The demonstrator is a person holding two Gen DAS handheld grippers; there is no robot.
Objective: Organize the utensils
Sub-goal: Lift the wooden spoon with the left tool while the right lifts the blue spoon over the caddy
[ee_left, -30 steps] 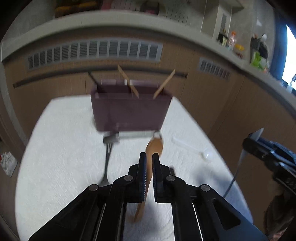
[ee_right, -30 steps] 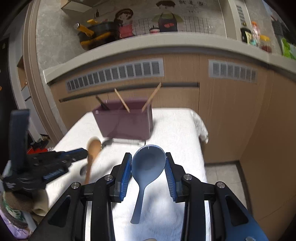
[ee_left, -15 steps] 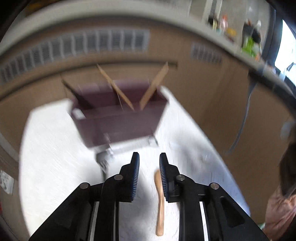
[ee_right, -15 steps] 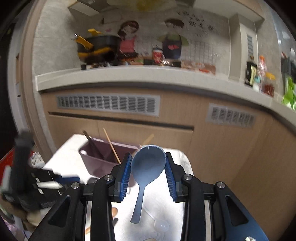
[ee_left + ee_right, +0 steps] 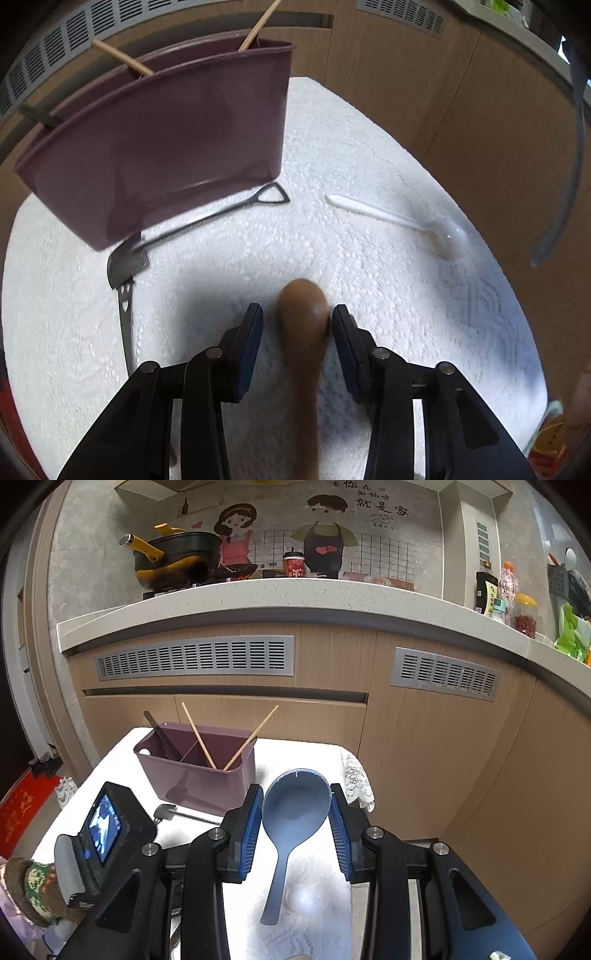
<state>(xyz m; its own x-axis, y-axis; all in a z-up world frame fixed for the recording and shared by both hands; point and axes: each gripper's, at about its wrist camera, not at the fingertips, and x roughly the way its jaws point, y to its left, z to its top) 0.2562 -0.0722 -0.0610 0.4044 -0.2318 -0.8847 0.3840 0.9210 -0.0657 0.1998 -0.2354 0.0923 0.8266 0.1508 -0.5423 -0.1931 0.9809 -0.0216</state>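
A brown wooden spoon lies on the white cloth between the fingers of my left gripper. Its jaws are opening: the left pad stands clear of the spoon and the right pad is close beside its bowl. My right gripper is shut on the bowl of a blue spoon, held in the air with the handle hanging down. The purple utensil caddy stands at the far side of the table, holding two chopsticks and a dark utensil.
A metal shovel-shaped utensil lies right in front of the caddy, with a fork handle beside it. A white plastic spoon rests on the cloth to the right. Wooden cabinets rise behind the table.
My left gripper has dropped toward the cloth and its jaws have parted; the wooden spoon now lies on the table. The right gripper has risen with the blue spoon in it.
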